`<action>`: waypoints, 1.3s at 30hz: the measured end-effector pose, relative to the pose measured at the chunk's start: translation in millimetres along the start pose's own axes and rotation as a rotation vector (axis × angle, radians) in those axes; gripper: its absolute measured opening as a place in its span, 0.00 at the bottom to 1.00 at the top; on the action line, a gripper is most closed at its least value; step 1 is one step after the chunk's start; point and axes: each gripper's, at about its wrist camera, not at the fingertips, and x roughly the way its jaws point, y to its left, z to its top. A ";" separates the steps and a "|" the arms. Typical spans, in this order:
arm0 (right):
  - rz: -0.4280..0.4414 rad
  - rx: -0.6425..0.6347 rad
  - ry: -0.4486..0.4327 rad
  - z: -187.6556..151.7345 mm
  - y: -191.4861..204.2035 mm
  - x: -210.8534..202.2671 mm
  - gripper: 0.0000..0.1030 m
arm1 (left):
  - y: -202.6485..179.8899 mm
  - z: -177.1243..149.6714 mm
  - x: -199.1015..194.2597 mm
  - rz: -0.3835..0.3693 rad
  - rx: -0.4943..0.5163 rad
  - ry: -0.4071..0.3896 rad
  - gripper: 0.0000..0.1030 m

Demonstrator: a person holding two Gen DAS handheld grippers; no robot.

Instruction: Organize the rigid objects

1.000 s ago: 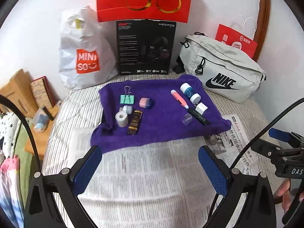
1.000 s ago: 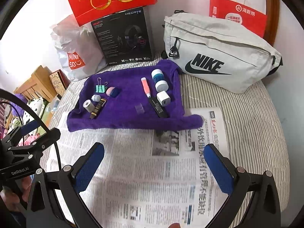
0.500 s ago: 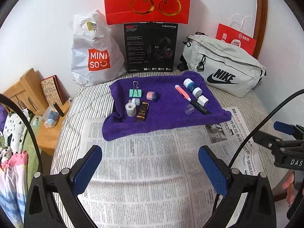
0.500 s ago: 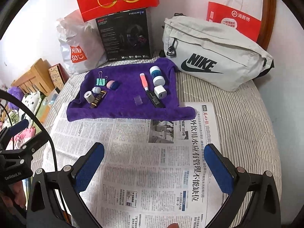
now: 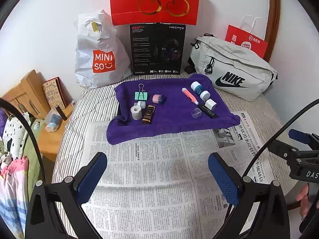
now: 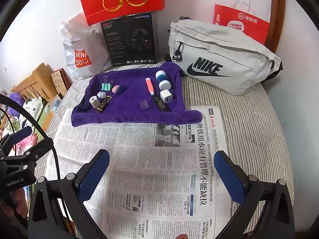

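A purple towel (image 5: 171,123) (image 6: 131,115) lies on the bed with small objects on it. On its left are a green binder clip (image 5: 141,95), a pink and blue eraser (image 5: 158,99), a white tape roll (image 5: 136,112) and a brown tube (image 5: 148,115). On its right are a pink highlighter (image 5: 189,96), a white bottle (image 5: 197,87), a white charger cube (image 5: 210,104), a black pen (image 5: 207,111) and a clear cap (image 5: 196,113). My left gripper (image 5: 157,171) and right gripper (image 6: 162,169) are open and empty, over the newspaper (image 5: 159,179), well short of the towel.
A Miniso bag (image 5: 99,55), a black headset box (image 5: 157,48), a red gift bag (image 5: 155,0) and a grey Nike bag (image 5: 233,73) stand against the wall behind the towel. A wooden bedside stand (image 5: 30,97) is at the left.
Both grippers have pulled back from the towel, so the objects look smaller and more newspaper shows. Nothing on the towel has moved.
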 end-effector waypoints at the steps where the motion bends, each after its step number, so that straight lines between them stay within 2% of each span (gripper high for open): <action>1: -0.001 -0.001 -0.001 -0.6 0.1 -0.6 1.00 | 0.2 -0.4 -0.4 0.001 0.000 0.000 1.00; 39: -0.003 -0.009 -0.010 -4.3 4.6 -7.2 1.00 | 5.0 -2.9 0.2 0.000 -0.001 0.014 1.00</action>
